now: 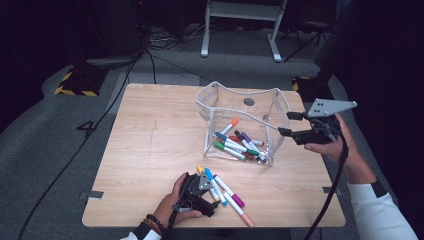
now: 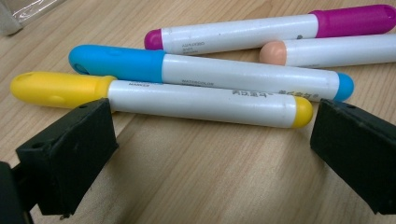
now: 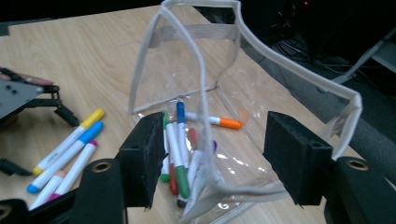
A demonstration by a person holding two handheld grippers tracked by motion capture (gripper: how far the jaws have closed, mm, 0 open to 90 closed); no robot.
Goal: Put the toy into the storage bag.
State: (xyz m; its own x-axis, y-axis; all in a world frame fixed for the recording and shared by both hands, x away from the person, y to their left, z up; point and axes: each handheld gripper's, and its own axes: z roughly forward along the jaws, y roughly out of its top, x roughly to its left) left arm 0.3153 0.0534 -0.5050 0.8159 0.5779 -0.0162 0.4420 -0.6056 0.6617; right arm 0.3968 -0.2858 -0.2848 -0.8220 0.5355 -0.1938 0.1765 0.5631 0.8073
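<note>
A clear plastic pouch (image 1: 242,120) (image 3: 201,60) stands open on the wooden table (image 1: 155,135), with several markers (image 1: 235,146) (image 3: 177,154) lying inside it. A yellow marker (image 2: 196,102) (image 1: 200,170), a blue one (image 2: 233,74) (image 1: 210,176), a magenta one (image 2: 257,32) (image 1: 231,192) and a peach one (image 2: 336,50) (image 1: 240,212) lie loose near the front edge. My left gripper (image 1: 212,192) (image 2: 210,154) rests low on the table, open, with the yellow marker just beyond its jaws. My right gripper (image 1: 290,124) (image 3: 219,158) is open at the pouch's right side, a pouch corner between its jaws, untouched.
Tape (image 1: 93,194) marks the table's front left edge. A small round hole (image 1: 248,102) shows in the tabletop behind the pouch. Beyond the table a cable (image 1: 125,75) runs over grey floor, and white frame legs (image 1: 205,35) stand at the back.
</note>
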